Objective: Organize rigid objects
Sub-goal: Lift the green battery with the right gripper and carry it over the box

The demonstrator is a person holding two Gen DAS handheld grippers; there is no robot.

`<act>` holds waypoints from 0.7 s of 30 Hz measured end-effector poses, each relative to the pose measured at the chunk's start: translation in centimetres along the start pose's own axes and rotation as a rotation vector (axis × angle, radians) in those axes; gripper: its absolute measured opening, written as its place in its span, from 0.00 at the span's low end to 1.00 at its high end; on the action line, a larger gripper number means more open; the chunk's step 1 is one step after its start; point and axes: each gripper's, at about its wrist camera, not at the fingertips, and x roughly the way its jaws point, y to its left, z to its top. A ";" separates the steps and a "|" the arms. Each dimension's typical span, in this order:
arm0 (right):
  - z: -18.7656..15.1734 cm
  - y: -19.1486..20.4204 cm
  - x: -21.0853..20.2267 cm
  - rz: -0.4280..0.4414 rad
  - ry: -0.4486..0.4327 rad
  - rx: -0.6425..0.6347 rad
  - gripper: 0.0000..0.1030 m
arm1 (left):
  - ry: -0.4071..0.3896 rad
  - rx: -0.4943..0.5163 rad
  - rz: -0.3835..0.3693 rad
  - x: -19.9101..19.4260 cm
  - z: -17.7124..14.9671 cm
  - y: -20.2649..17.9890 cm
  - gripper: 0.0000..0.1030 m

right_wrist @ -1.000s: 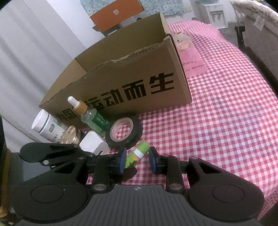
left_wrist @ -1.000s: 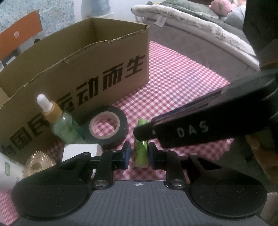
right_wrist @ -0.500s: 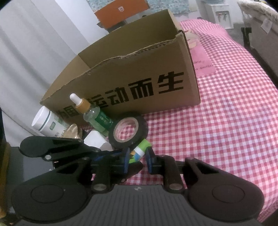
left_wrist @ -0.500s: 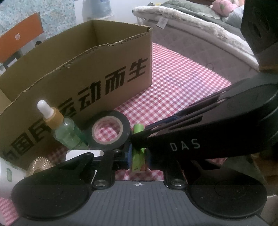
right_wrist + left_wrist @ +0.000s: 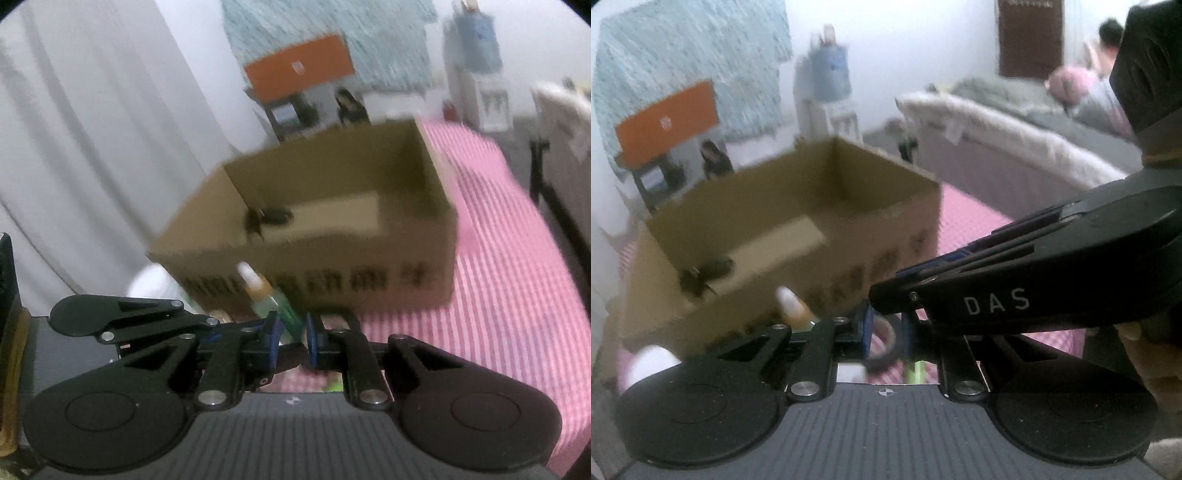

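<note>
Blurred views from both wrist cameras. In the left view, from left to right, we see an open cardboard box (image 5: pixel 849 258) with a dark object (image 5: pixel 705 273) inside. The cap of a dropper bottle (image 5: pixel 792 306) shows at lower centre. Next comes the left gripper (image 5: pixel 886 328), its fingers set narrow, with a black tape roll (image 5: pixel 886 349) showing through the gap. A sliver of the green stick tube (image 5: pixel 916 369) shows low behind the fingers, and pink checked worktop (image 5: pixel 971 221) lies at right. The right gripper (image 5: pixel 290 339) is likewise narrow in its own view, with the green tube low behind its fingers too. We cannot tell whether either pinches the tube. We judge the tube light, stiff and smooth, likely to roll or slip, so it is best taken across mid-barrel, away from the cap.
</note>
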 end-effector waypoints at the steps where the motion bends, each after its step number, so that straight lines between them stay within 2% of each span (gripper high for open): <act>1: 0.4 0.4 -0.3 0.006 -0.014 -0.011 0.17 | -0.013 -0.001 0.003 -0.5 0.1 0.2 0.15; 3: 0.9 1.4 -0.6 0.014 -0.030 -0.020 0.17 | -0.021 -0.011 -0.006 -1.2 0.1 0.7 0.15; 6: 0.7 1.5 -0.6 0.024 -0.009 0.017 0.17 | 0.013 -0.029 -0.051 -1.2 -0.6 0.8 0.15; 13: -2.8 -2.9 0.3 0.001 0.091 0.256 0.20 | 0.184 -0.016 -0.120 2.5 -2.7 0.0 0.18; 21: -4.7 -6.0 3.1 0.035 0.173 0.395 0.20 | 0.281 0.005 -0.131 6.1 -3.3 -0.7 0.20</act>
